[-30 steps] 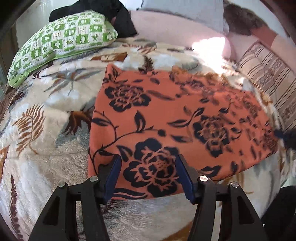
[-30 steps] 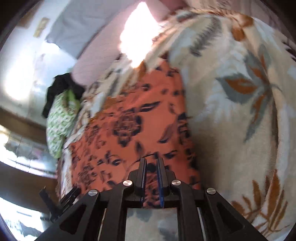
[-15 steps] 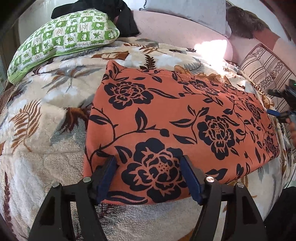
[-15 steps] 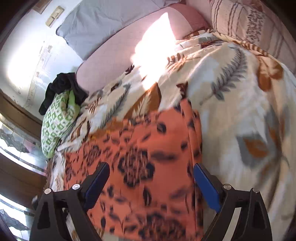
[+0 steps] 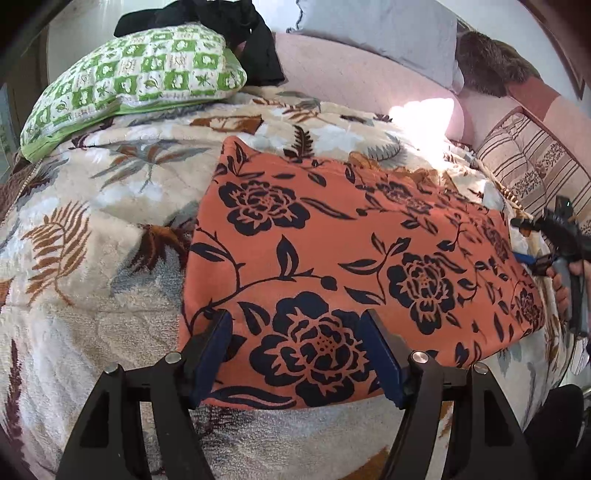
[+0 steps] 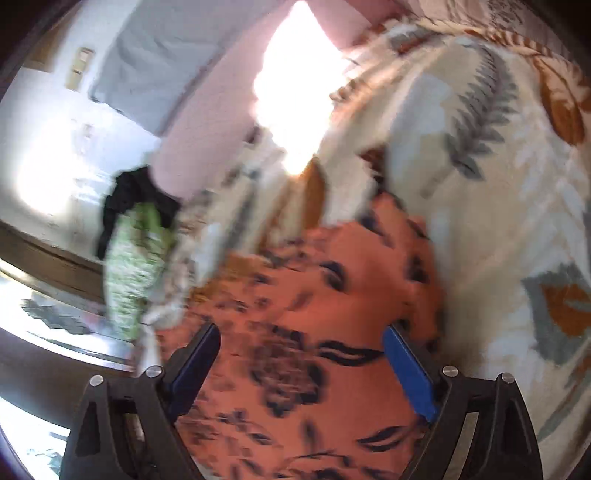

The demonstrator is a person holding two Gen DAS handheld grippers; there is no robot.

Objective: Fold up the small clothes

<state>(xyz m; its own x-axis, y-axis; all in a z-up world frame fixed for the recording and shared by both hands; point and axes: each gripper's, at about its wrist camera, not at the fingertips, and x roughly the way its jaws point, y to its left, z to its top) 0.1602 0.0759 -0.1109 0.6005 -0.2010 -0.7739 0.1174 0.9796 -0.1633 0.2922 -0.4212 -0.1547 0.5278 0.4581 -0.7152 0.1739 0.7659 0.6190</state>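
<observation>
The orange floral cloth (image 5: 354, 266) lies flat in a neat rectangle on the leaf-patterned blanket (image 5: 85, 266) of the bed. The left tongs (image 5: 295, 350) hang spread wide over its near edge, gripping nothing; the right tongs (image 6: 299, 365) are likewise spread apart and empty above the far end, in a blurred view. Judged from here, pinching too deep could catch the plush blanket along with the cloth, and uneven grips would skew the next fold. A green checked pillow (image 5: 133, 77), a black garment (image 5: 236, 33) and a striped cushion (image 5: 535, 162) lie near the pink headboard (image 5: 354, 81).
</observation>
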